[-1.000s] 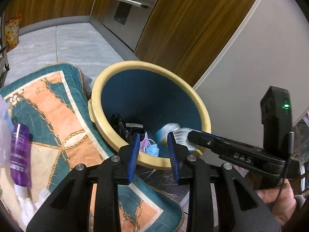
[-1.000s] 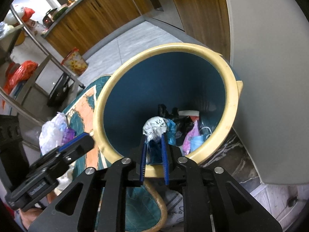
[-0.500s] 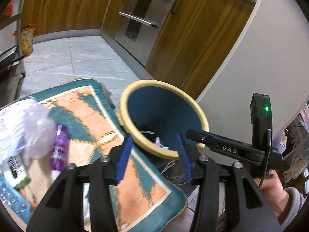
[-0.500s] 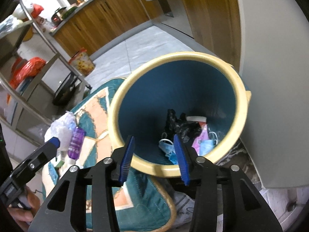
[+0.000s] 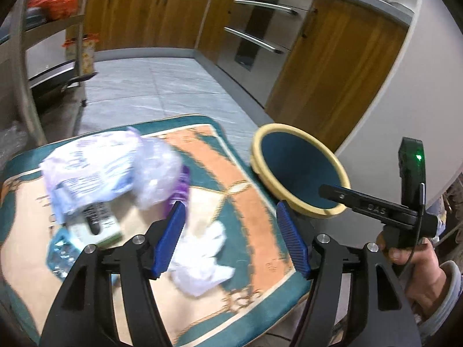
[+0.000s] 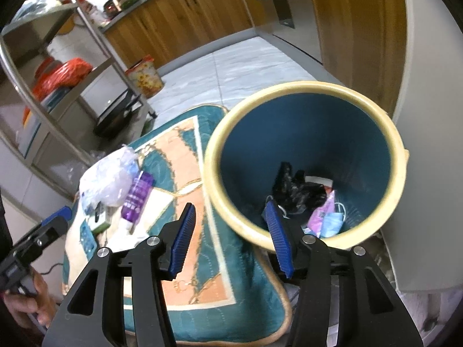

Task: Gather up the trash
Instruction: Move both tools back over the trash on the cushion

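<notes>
A blue bin with a cream rim [image 6: 225, 133] [image 5: 289, 128] stands beside a teal and orange mat [image 5: 220, 173] [image 6: 185, 144]. The bin holds a black bag [image 6: 298, 190] and blue masks [image 6: 332, 222]. On the mat lie a crumpled white tissue [image 5: 202, 263], a purple bottle [image 6: 136, 196] [image 5: 181, 185], a clear plastic bag [image 5: 110, 167] [image 6: 107, 182], a small green box [image 5: 98, 228] and a blue blister pack [image 5: 62, 253]. My left gripper [image 5: 230, 237] is open above the tissue. My right gripper [image 6: 231, 237] is open and empty over the bin's near rim.
Wooden kitchen cabinets [image 5: 150, 14] and an oven [image 5: 257, 37] line the far side of a grey tiled floor [image 5: 150, 86]. A metal rack [image 6: 58, 66] with red bags stands to the left. A white wall [image 6: 428, 144] is close behind the bin.
My right gripper opened and let go of a crumpled wad into the bin, then pulled back. My left gripper opened wider and swung left from the bin to over the mat's trash.
</notes>
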Tool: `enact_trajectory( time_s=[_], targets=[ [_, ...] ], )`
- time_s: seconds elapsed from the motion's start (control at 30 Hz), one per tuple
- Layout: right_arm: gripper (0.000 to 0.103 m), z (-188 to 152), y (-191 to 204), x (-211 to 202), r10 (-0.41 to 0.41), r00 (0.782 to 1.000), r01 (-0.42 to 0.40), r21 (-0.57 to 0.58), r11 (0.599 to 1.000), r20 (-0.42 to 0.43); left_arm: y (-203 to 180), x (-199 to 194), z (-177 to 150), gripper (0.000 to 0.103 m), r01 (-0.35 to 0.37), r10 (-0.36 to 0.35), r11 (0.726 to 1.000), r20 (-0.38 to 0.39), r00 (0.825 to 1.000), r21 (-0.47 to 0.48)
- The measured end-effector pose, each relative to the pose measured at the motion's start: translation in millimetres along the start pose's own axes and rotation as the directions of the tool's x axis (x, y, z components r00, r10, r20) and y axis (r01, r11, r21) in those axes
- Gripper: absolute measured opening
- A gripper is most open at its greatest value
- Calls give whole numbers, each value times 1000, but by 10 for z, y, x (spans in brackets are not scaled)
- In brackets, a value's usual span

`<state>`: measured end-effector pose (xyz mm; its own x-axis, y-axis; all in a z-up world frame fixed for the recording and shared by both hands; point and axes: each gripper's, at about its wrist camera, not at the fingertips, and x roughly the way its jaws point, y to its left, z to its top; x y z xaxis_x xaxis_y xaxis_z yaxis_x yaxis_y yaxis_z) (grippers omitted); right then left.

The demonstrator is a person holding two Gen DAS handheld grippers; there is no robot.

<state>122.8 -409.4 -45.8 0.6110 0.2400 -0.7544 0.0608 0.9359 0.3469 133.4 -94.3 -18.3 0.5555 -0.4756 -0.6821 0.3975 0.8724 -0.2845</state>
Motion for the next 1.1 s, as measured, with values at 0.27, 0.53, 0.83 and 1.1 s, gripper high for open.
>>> enact_trajectory(
  time_s=[0.27, 0.53, 0.83, 1.1],
  targets=[
    [53, -16, 262, 60, 29, 999, -30, -54, 998, -21, 418, -189, -16, 65, -80, 80, 996, 4, 997, -35],
    [53, -42, 664, 157, 72, 996, -78, -129, 989, -51, 885, -267, -105, 65, -176, 175, 983, -19, 984, -57],
    [53, -153, 1003, 282, 95, 990, -115, -205, 972, -107, 957, -24, -93, 65, -280, 285, 953, -37, 958, 115],
    [53, -335, 1139, 424, 103, 977, -148, -249, 957, -186, 930, 411, -94, 58, -386, 421, 859, -36, 906, 336]
  ],
)
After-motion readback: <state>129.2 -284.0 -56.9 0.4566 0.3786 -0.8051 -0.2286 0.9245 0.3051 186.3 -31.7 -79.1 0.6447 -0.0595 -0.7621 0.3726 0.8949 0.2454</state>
